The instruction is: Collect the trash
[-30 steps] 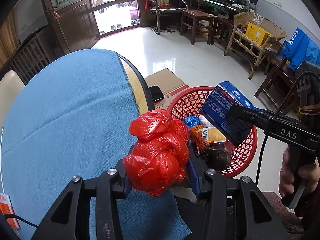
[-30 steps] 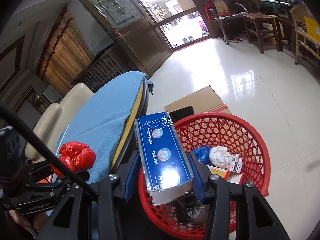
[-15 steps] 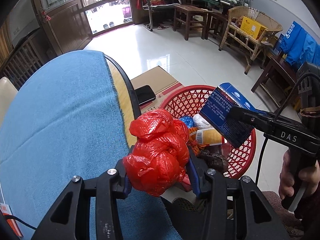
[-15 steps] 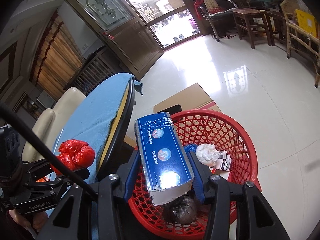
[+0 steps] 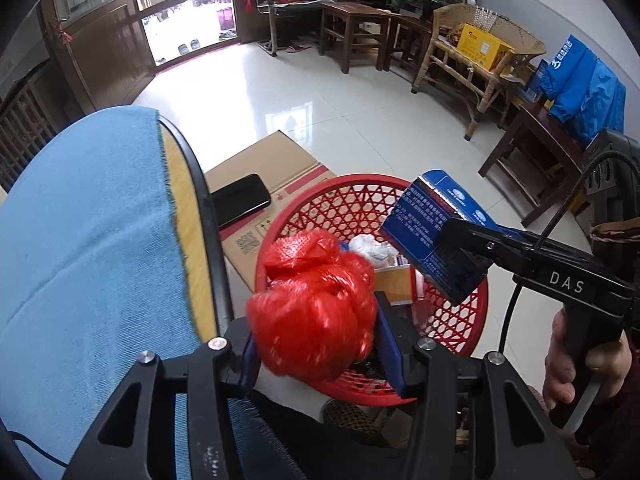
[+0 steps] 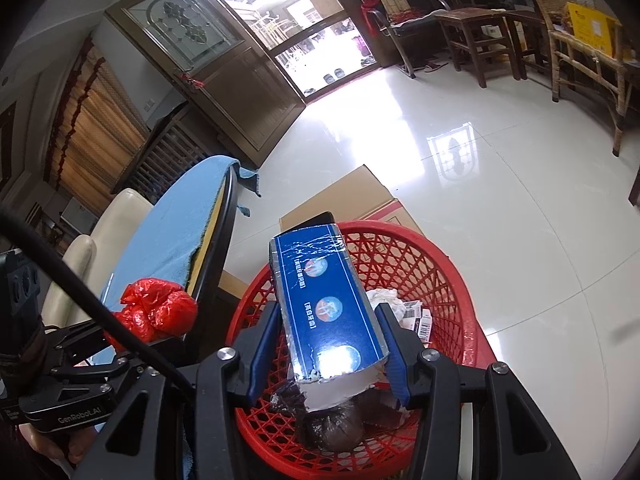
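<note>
My left gripper (image 5: 316, 344) is shut on a crumpled red plastic bag (image 5: 316, 304) and holds it just past the table edge, over the near rim of the red mesh basket (image 5: 360, 200). My right gripper (image 6: 328, 348) is shut on a long blue carton (image 6: 324, 304) and holds it above the basket (image 6: 432, 264). The carton also shows in the left wrist view (image 5: 436, 236), and the red bag in the right wrist view (image 6: 156, 312). The basket holds crumpled white paper (image 6: 384, 300), a dark wad (image 6: 332, 424) and other scraps.
A round table with a blue cloth (image 5: 80, 240) lies to the left. A flat cardboard box (image 5: 264, 168) with a black phone (image 5: 240, 200) on it sits on the floor behind the basket. Wooden chairs and stools (image 5: 356, 28) stand across the tiled floor.
My left gripper has carried the red bag rightward off the table to the basket's rim. My right gripper has held the blue carton over the basket, shifting slightly.
</note>
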Available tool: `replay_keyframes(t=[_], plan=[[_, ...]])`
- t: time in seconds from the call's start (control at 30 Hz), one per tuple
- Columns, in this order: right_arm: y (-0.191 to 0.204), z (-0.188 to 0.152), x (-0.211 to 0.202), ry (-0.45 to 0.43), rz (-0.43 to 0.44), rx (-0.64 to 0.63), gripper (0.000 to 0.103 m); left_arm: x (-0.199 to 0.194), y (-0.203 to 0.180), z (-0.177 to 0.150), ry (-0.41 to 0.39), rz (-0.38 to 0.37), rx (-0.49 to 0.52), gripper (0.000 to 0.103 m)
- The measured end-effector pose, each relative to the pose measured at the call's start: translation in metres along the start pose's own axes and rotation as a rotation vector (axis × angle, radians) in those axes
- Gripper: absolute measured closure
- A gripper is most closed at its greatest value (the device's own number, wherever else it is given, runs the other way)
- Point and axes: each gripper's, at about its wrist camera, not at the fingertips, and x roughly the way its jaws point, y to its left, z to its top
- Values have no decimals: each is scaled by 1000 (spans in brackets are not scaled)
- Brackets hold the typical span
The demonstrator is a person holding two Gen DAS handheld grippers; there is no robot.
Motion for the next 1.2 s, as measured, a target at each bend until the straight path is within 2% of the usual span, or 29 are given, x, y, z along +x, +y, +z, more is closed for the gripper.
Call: replay_keyframes(t=[0.03,0.07,0.17,0.27,0.43,0.53,0.6,0.7,0.77,0.83,1.0,1.2], plan=[[-2,1,0,4,2,8,50,1,-1,1,-1,-3,-2,41],[-4,1,0,7,2,16,49,0,0,1,-9,-9,-5,39],[-7,2,-2,7,14,42,42,-4,5,0,-24,-8,-11,39],[-6,3,-6,-11,14,45,41,-14,16,-4,-41,19,-29,39],[9,4,-4,-14,22,12,41,-35,54,-21,-67,128,-117,39],[30,5,0,-10,43,-37,42,-53,88,-38,-81,214,-208,39],[50,5,4,-2,59,-84,42,-65,111,-53,-91,279,-268,39],[85,5,14,16,90,-158,42,-86,140,-81,-116,415,-340,37],[114,4,22,30,117,-219,42,-98,160,-102,-124,500,-391,22],[146,1,32,44,135,-292,42,-111,181,-125,-143,580,-449,19],[225,-18,59,64,161,-471,42,-133,223,-169,-152,654,-587,19],[295,-53,76,86,223,-579,42,-151,246,-204,-158,699,-688,19]])
